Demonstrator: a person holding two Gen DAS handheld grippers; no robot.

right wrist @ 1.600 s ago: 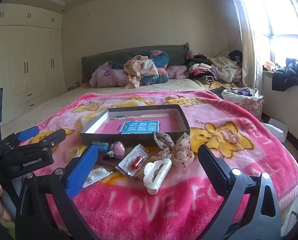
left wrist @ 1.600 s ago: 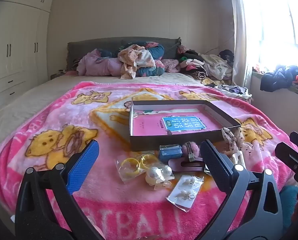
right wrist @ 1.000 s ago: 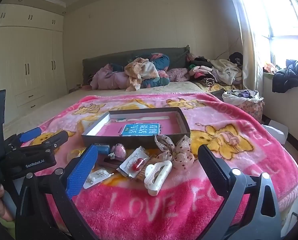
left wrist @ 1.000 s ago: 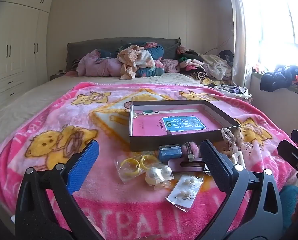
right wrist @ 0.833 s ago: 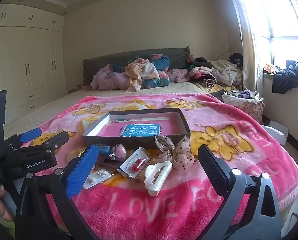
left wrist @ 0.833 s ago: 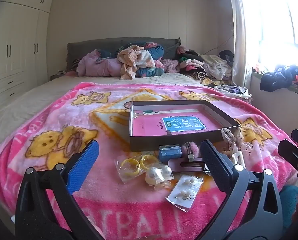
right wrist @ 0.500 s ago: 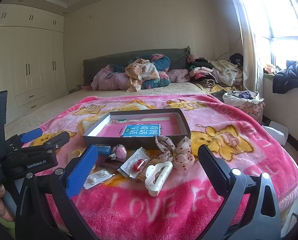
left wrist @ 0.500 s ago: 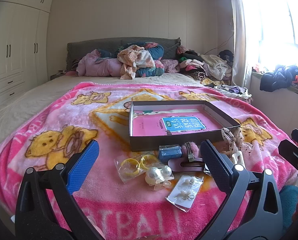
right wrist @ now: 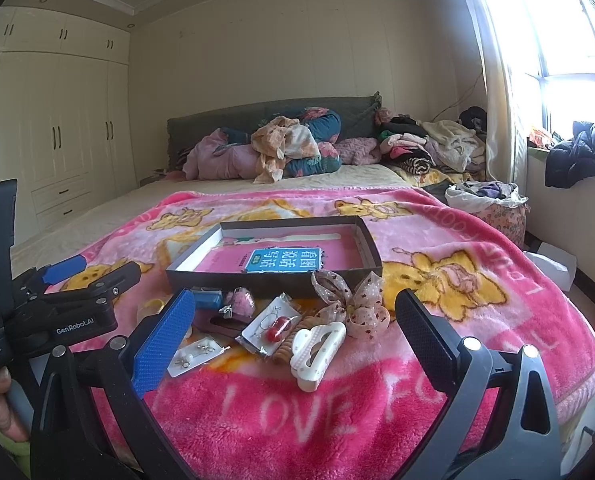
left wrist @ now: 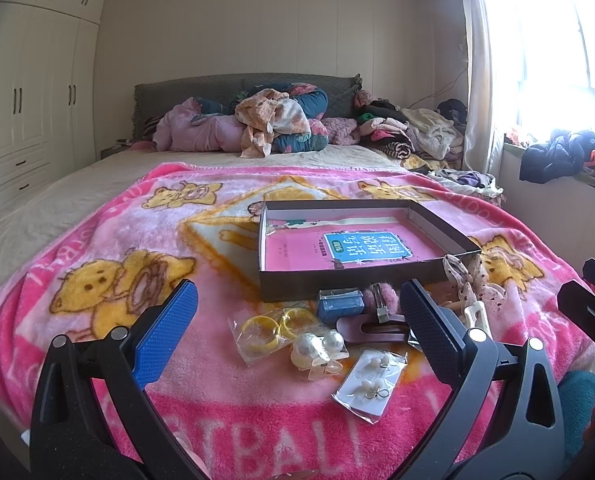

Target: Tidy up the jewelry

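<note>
Both grippers hang over the near edge of the bed with nothing in them. The left gripper [left wrist: 297, 312] has its jaws spread wide, and the right gripper [right wrist: 295, 312] is gaping just as wide – no contact with anything.

Just past the fingertips, a jumble of jewelry sits on the pink blanket [left wrist: 109, 232]. Nearest the left one is a clear packet of earrings [left wrist: 371, 382], then a pearl clip [left wrist: 317, 350], a bag of yellow rings [left wrist: 273, 326] and a dark mauve hair clip [left wrist: 371, 326]. Behind those lie a small blue box [left wrist: 339, 304] and a pink pompom clip [left wrist: 385, 298]. On the right side there's a white claw clip [right wrist: 315, 346], a packet with a red charm [right wrist: 271, 326] and a dotted bow [right wrist: 353, 300], which touches the tray's front wall.

Right behind the pile is the open dark box [right wrist: 265, 280] – only a pink book [right wrist: 281, 258] lies in it. Farther back, heaped clothes [left wrist: 273, 124] sit against the headboard.
</note>
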